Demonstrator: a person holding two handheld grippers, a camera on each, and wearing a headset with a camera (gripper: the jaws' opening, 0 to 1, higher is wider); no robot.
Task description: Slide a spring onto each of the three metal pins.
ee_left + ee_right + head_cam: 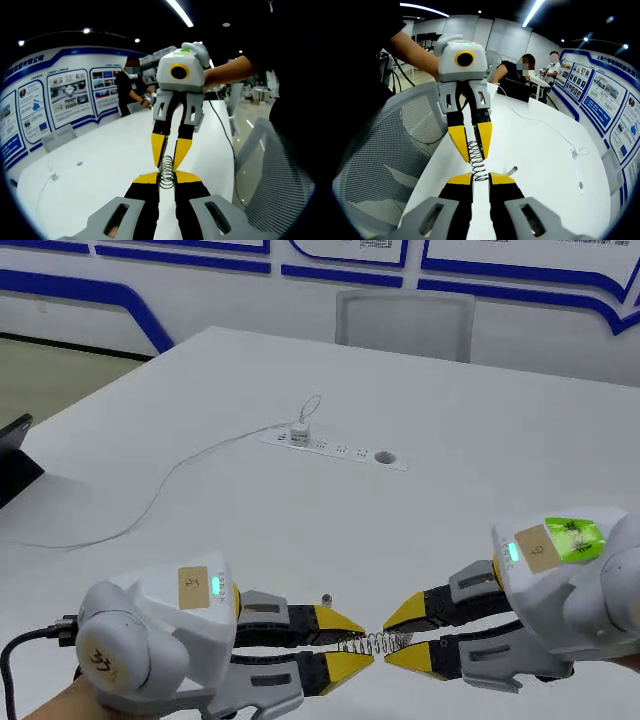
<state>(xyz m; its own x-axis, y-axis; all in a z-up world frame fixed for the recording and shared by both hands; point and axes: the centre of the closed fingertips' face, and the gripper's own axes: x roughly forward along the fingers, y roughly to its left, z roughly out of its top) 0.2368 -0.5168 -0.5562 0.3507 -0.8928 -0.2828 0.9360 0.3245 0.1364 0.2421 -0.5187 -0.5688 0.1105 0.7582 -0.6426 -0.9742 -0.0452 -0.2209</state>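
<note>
- The left gripper (167, 179) and the right gripper (480, 180) face each other tip to tip, low over the near edge of the table (450, 440); the spring (377, 644) is stretched across between them, above the surface.
- Each gripper has its yellow tips pinched on one end of the spring; the coils between are free.
- In my judgement the spring is very light, thin and soft; it bends and lengthens easily and can jump away if squeezed hard; it is better to hold it across the last coils at one end, so the bore remains free for the pin.
- A short metal pin (326, 598) is on the table just behind the jaws, apart from the spring; if it is upright or tilted, I cannot tell; no spring is on it, so the task seems to be near its beginning.
- Further away lies a white power strip (335, 448) with a cable (170, 475) running to the left; a chair (405, 325) stands at the far edge.
</note>
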